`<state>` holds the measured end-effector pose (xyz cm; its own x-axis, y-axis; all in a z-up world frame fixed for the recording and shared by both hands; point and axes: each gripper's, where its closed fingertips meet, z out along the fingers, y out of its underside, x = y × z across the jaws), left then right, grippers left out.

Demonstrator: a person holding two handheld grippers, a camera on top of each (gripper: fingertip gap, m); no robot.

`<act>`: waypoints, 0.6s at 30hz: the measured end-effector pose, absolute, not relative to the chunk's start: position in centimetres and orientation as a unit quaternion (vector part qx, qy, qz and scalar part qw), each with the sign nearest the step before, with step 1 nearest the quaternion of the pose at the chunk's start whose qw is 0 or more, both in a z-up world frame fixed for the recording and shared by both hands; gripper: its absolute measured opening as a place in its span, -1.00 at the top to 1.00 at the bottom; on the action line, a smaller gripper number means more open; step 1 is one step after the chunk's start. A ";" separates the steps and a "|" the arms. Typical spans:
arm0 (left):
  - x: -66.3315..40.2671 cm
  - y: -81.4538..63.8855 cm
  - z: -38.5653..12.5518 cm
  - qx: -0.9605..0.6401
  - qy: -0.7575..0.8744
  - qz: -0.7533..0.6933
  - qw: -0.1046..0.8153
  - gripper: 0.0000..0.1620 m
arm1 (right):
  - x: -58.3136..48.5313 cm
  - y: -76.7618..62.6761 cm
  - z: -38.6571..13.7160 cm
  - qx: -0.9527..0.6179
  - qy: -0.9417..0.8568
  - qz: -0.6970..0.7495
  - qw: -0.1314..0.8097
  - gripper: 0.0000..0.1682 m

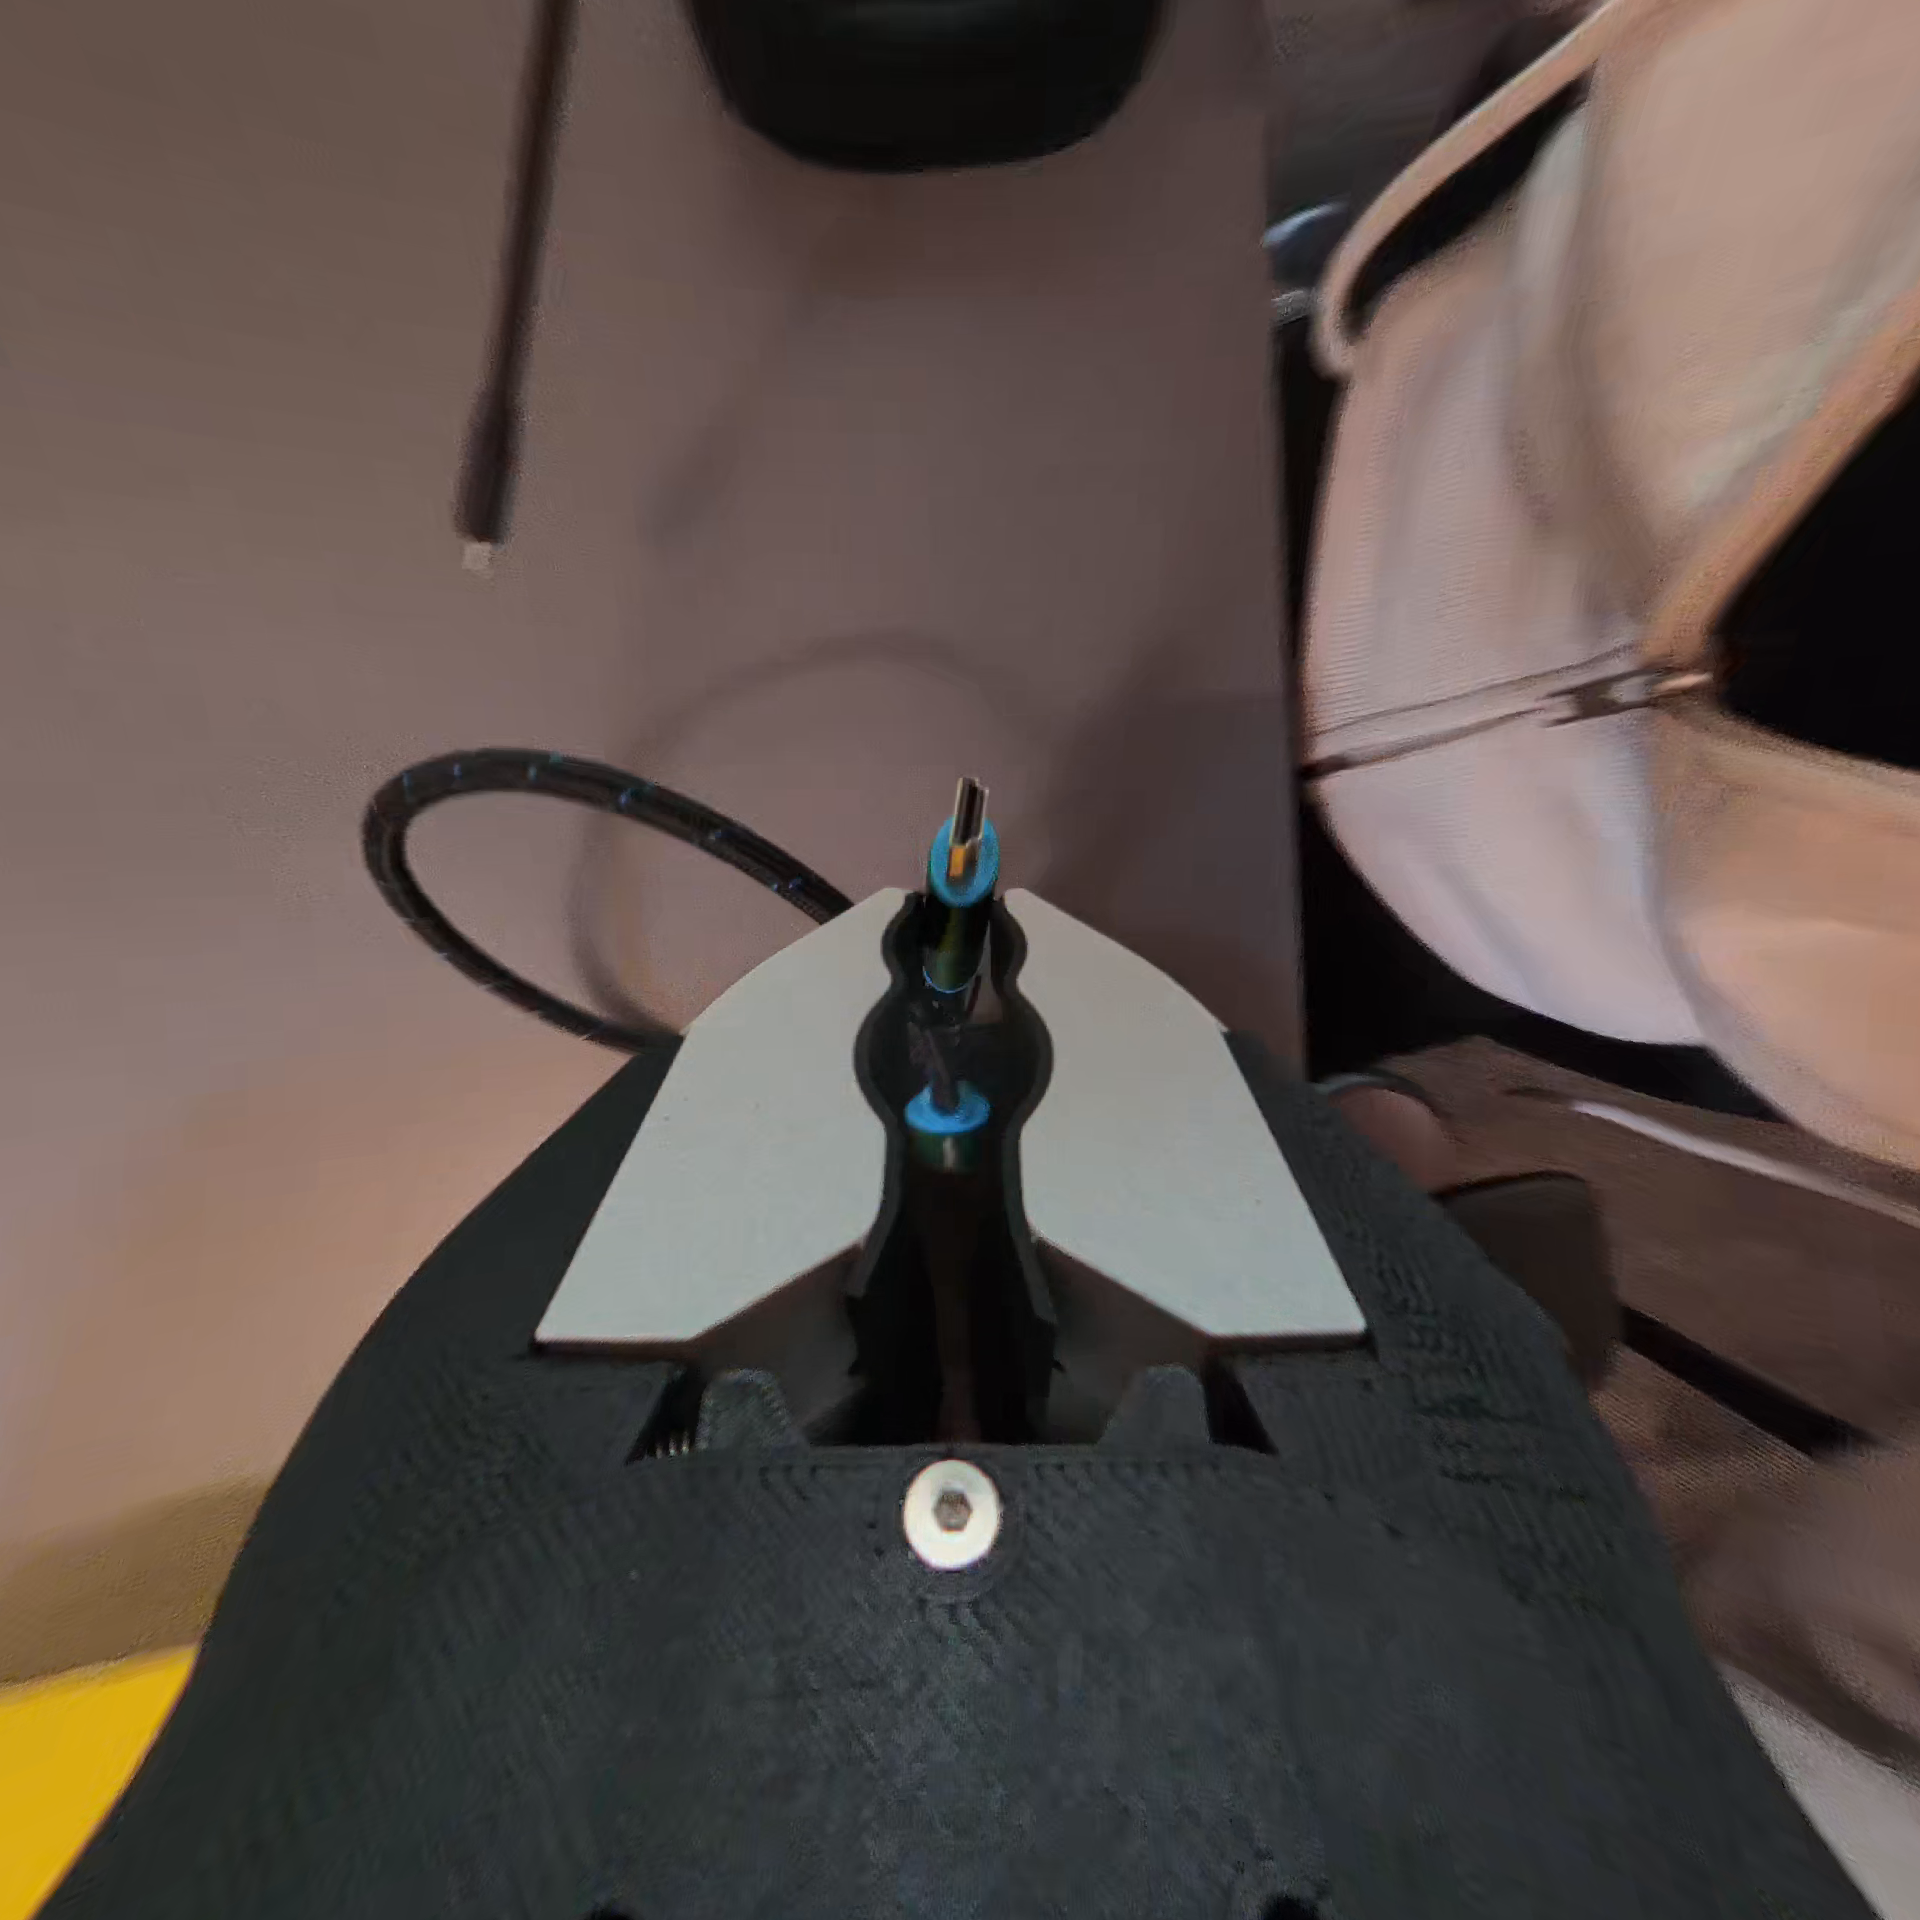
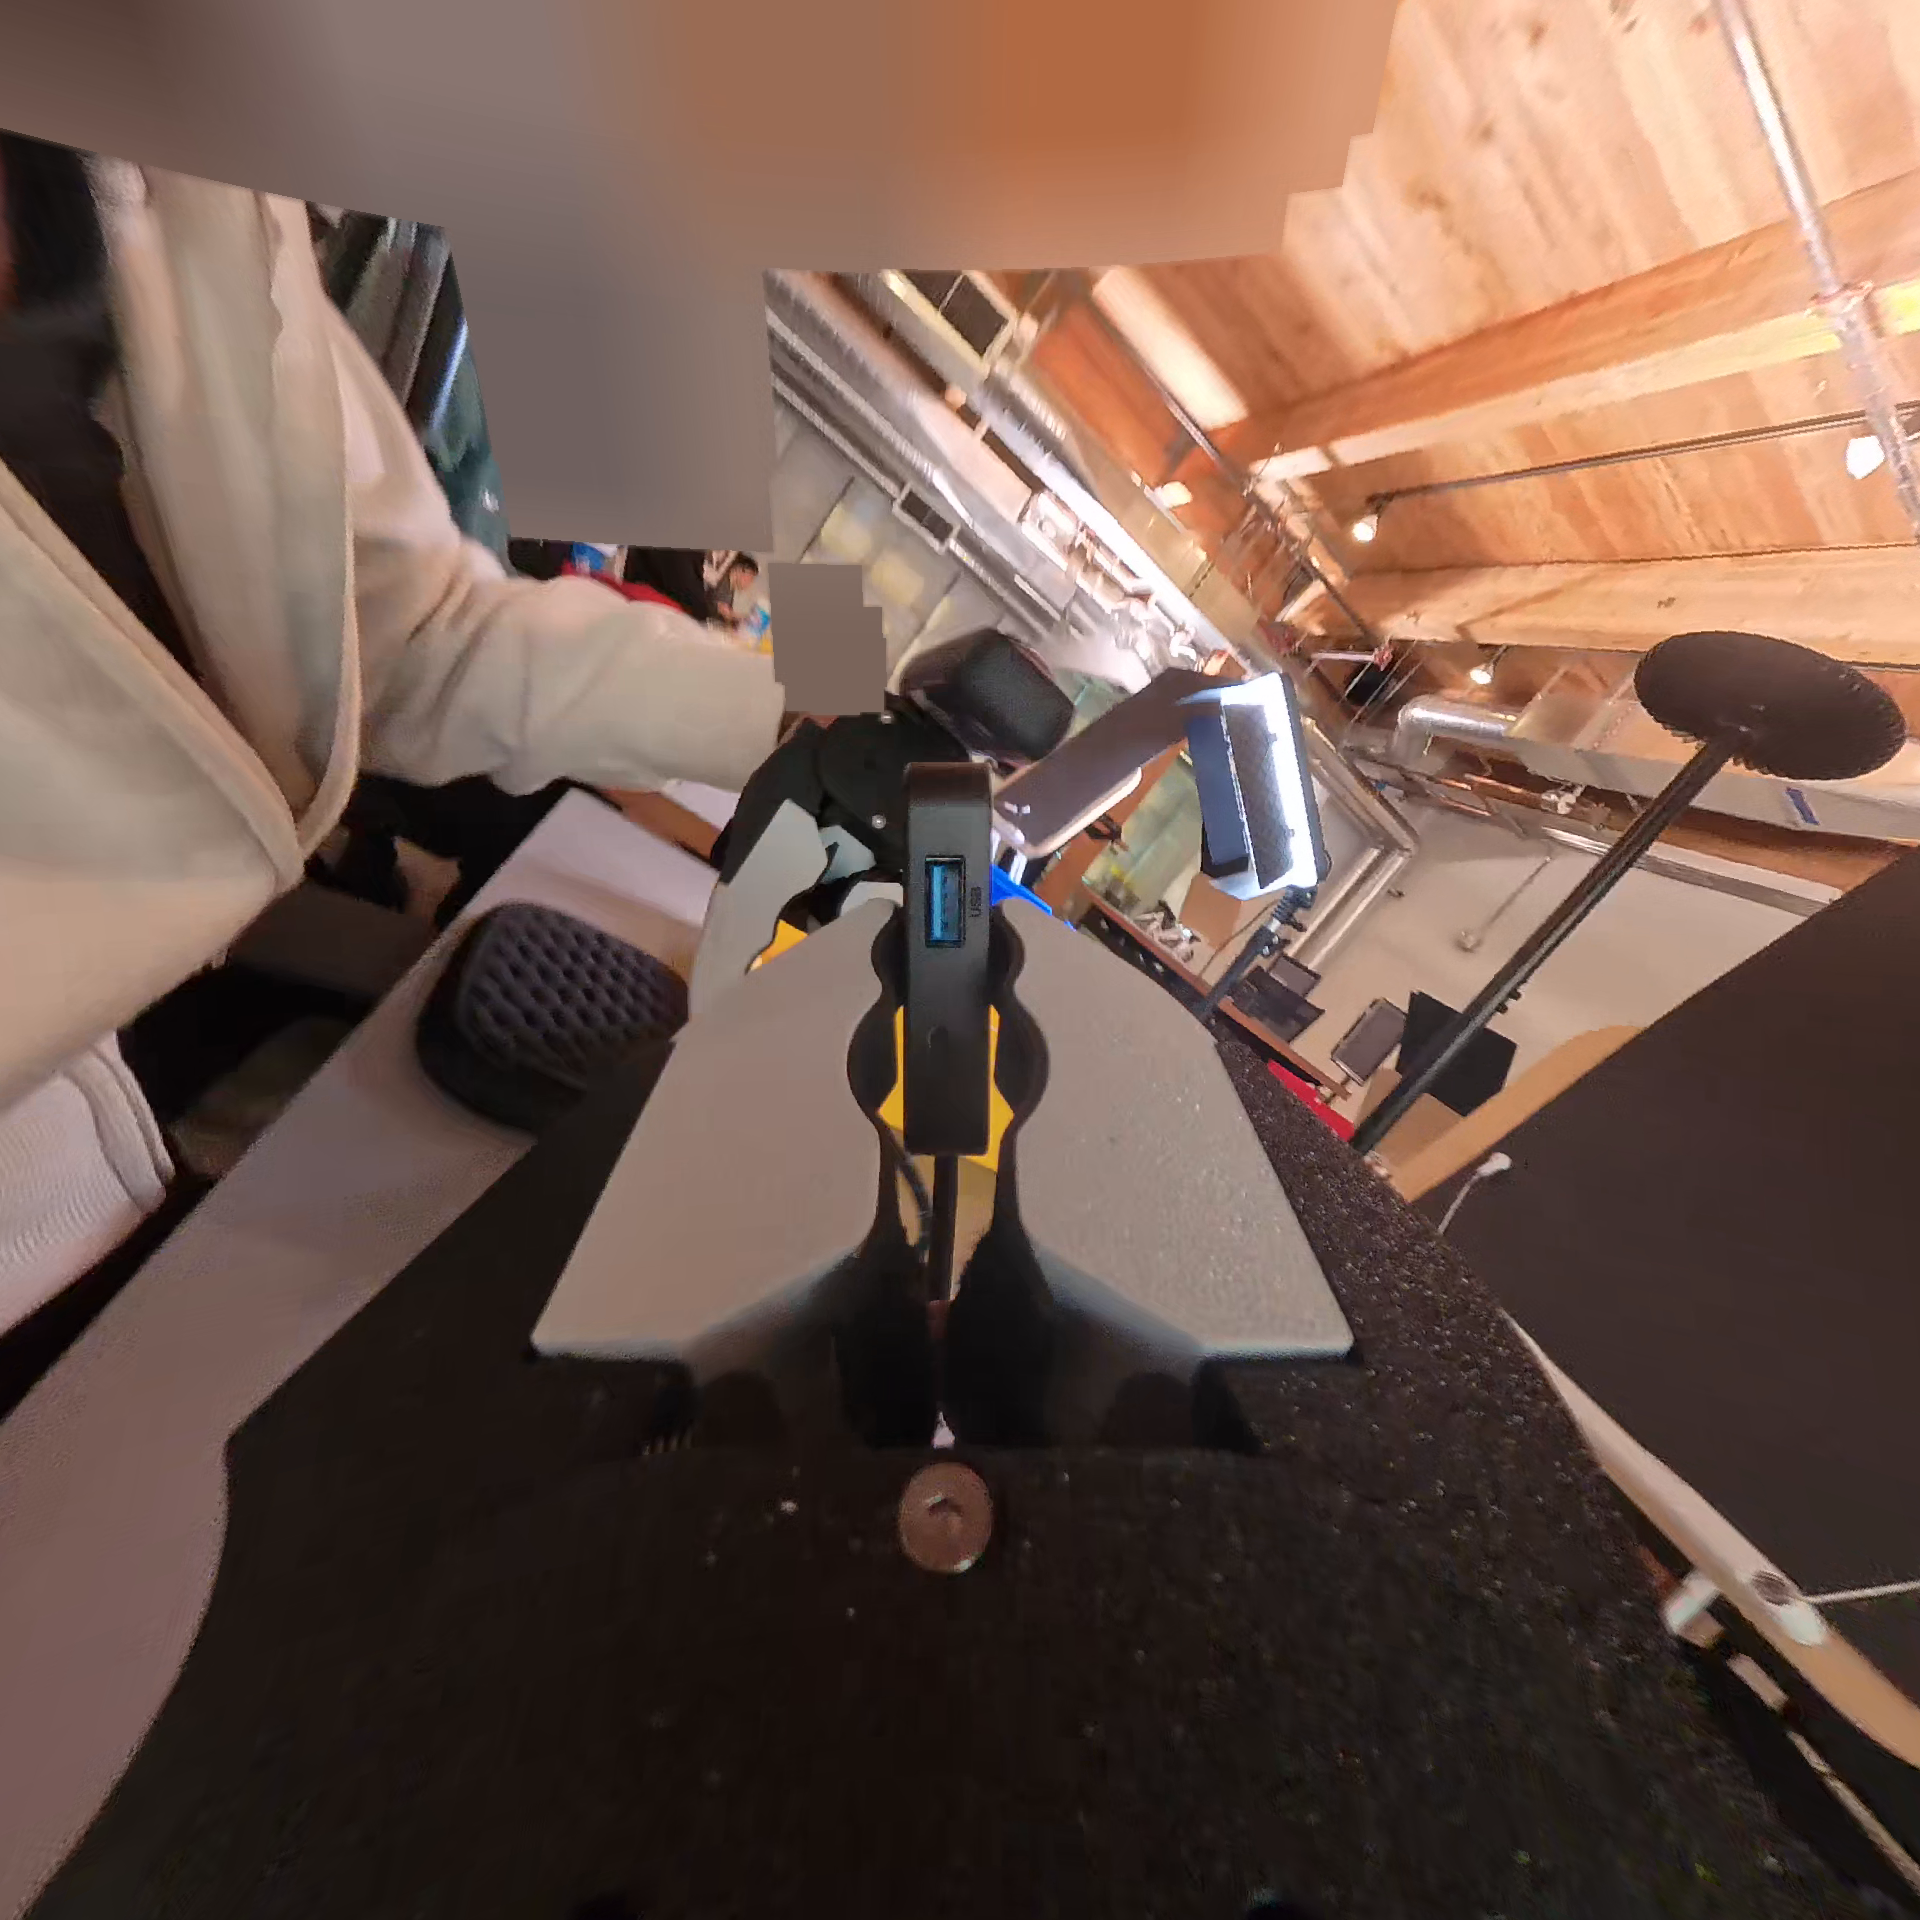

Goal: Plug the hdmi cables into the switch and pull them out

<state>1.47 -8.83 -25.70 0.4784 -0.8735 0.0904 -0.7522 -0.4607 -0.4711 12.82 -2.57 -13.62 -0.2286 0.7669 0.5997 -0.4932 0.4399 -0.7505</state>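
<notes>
In the left wrist view my left gripper point(image 1: 961, 899) is shut on an HDMI cable plug point(image 1: 964, 852) with a blue collar; its metal tip points forward, away from me, above the pale table. The braided cable point(image 1: 499, 790) loops off to the left behind the fingers. In the right wrist view my right gripper point(image 2: 948, 914) is shut on the black switch point(image 2: 945, 935), held edge-on and raised off the table, a blue port on its side facing me. Its black lead hangs down between the fingers. The left gripper point(image 2: 769, 883) shows beyond the switch.
A second black cable end point(image 1: 488, 488) lies on the table at the far left. A black mesh object point(image 2: 551, 997) sits on the table edge; it also shows in the left wrist view point(image 1: 914, 73). A person's cream sleeve point(image 2: 499, 675) reaches in. A light stand point(image 2: 1558, 935) rises at right. The left gripper's tips are roughly 20 centimeters from the right gripper's.
</notes>
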 end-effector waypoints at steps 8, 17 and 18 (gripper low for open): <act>-0.6 -8.7 -31.4 -0.822 0.543 -0.165 -0.048 0.85 | 14.0 -1.1 -13.9 -0.123 -0.600 0.490 0.620 0.84; -1.0 -3.1 -27.8 -0.766 0.574 0.070 0.282 0.55 | 13.8 -0.3 -15.6 -0.135 -0.613 0.488 0.606 0.84; -0.7 -3.6 -27.0 -0.731 0.589 0.107 0.328 0.54 | 13.7 -0.2 -15.6 -0.136 -0.610 0.495 0.604 0.83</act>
